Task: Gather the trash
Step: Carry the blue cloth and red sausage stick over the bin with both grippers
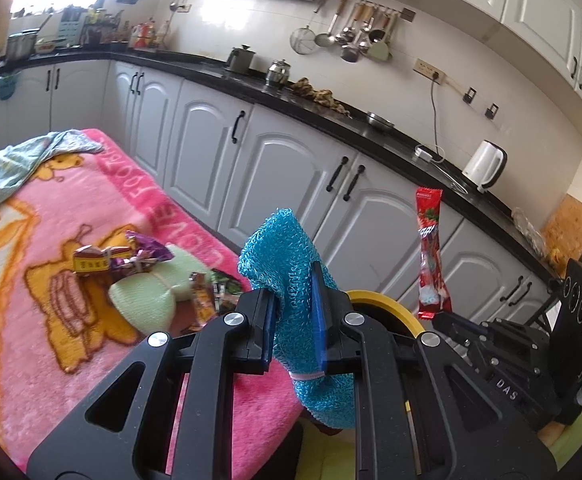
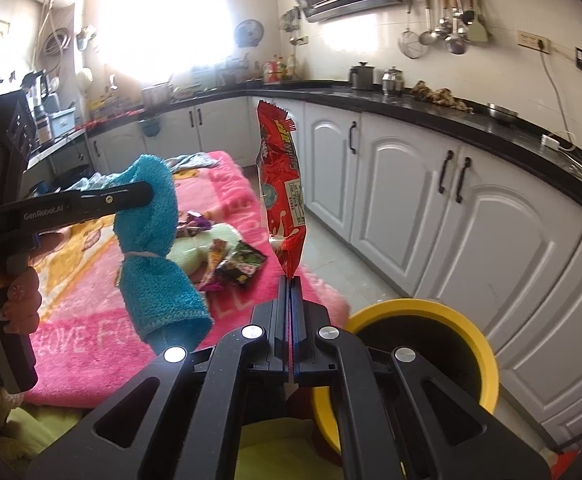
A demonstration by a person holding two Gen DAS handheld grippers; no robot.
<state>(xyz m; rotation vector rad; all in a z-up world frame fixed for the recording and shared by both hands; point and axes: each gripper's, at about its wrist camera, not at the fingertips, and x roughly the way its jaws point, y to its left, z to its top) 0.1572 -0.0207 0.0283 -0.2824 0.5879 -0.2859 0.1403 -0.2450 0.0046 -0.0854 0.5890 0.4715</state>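
My left gripper is shut on a rolled blue cloth and holds it in the air above the blanket's near edge; the cloth also shows in the right wrist view. My right gripper is shut on the bottom end of a red snack wrapper, which stands upright above the jaws; it also shows in the left wrist view. A yellow-rimmed bin stands on the floor just right of the blanket. Several wrappers and a green rolled cloth lie on the pink blanket.
White kitchen cabinets with a black countertop run along the right. A white kettle and pots stand on the counter. A light cloth lies at the blanket's far end. Tiled floor lies between blanket and cabinets.
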